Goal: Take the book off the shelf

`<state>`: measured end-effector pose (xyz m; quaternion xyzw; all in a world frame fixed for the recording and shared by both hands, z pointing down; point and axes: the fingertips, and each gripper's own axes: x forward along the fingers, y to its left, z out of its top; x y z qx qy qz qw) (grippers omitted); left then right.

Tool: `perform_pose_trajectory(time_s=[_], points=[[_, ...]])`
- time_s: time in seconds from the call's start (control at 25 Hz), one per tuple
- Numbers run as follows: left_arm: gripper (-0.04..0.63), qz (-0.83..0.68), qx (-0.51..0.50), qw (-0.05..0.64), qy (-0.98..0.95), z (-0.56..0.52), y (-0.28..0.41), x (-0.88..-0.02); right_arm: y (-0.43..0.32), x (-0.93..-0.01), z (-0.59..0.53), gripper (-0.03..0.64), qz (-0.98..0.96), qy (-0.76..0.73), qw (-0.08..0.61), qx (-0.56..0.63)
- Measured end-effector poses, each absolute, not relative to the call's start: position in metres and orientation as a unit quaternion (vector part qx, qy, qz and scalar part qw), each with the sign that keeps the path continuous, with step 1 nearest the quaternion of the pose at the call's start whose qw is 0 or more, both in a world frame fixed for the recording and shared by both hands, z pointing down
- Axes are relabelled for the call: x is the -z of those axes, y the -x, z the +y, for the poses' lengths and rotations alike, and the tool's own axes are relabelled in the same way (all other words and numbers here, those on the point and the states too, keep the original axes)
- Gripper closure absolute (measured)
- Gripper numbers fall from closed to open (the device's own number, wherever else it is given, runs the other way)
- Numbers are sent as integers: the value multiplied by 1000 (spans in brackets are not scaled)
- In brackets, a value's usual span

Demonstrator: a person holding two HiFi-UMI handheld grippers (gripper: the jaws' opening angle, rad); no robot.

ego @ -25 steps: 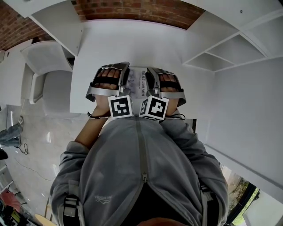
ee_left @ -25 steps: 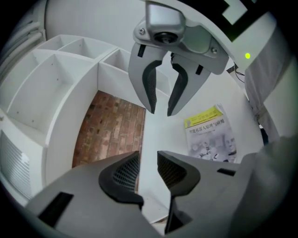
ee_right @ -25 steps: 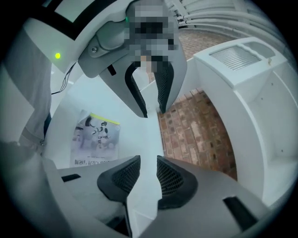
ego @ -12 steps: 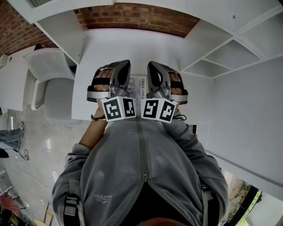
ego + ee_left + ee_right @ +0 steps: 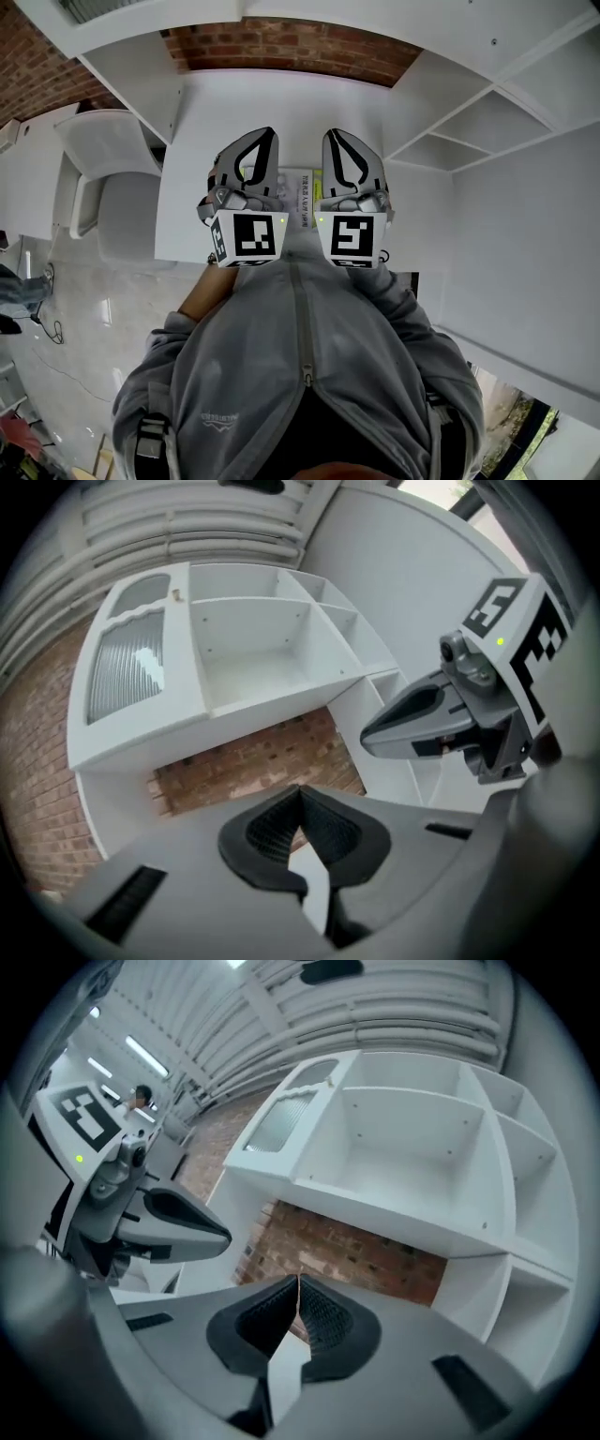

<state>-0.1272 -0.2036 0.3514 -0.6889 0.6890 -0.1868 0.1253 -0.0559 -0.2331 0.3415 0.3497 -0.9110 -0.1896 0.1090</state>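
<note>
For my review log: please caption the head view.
Shut and empty, the left hand-held gripper and right hand-held gripper side by side over a white desk beside a white shelf.

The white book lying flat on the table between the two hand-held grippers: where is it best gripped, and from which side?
Likely a long side edge of the book, coming in low from its left or right. It lies flat and thin on the table, long edges running away from the person, so only an edge offers a bite.
</note>
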Motion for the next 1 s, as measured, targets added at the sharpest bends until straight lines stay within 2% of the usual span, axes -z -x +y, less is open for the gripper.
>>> perform_pose_trajectory(time_s=[0.16, 0.36, 0.8, 1.0], points=[[588, 704, 133, 110, 689, -200, 131, -346, 48, -341, -235, 584, -920, -365, 65, 129], [588, 707, 75, 57, 701, -203, 138, -351, 40, -349, -244, 586, -919, -383, 43, 82], [588, 705, 82, 51, 702, -203, 137, -361, 37, -360, -247, 591, -921, -385, 38, 45], [588, 700, 99, 72, 703, -203, 131, -360, 37, -363, -248, 591, -922, -383, 39, 35]])
